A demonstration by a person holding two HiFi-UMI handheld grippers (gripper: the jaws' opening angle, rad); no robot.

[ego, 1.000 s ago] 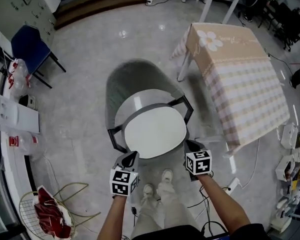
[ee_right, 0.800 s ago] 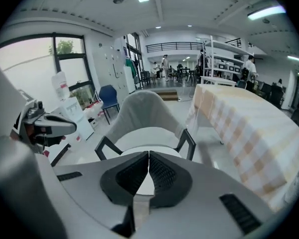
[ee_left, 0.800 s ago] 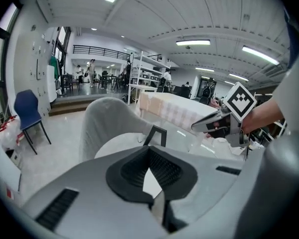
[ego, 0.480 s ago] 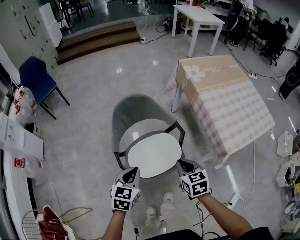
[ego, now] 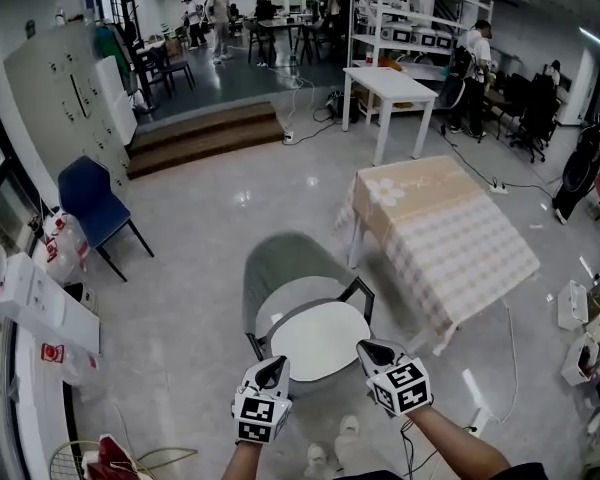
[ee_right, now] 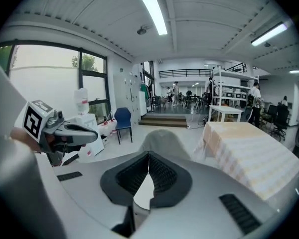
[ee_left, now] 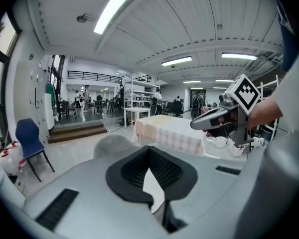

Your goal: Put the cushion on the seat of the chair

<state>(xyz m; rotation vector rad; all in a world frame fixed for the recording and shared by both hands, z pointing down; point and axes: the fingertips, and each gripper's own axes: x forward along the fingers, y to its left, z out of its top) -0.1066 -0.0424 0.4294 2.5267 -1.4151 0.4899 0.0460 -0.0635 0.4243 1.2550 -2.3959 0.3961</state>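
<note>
As left gripper (ego: 275,363) and right gripper (ego: 366,347) rise away from the chair (ego: 280,260), jaws pressed together on nothing, the cushion (ego: 320,340) lies unheld on its seat: placement looks done.

1. Bright, even light from ceiling strips (ee_right: 152,9).
2. Small glare spots on the glossy floor (ego: 242,197).
3. Soft shadow under the table (ego: 450,238).
4. Gripper views bulge strongly, with black corners and a soft near foreground.
</note>
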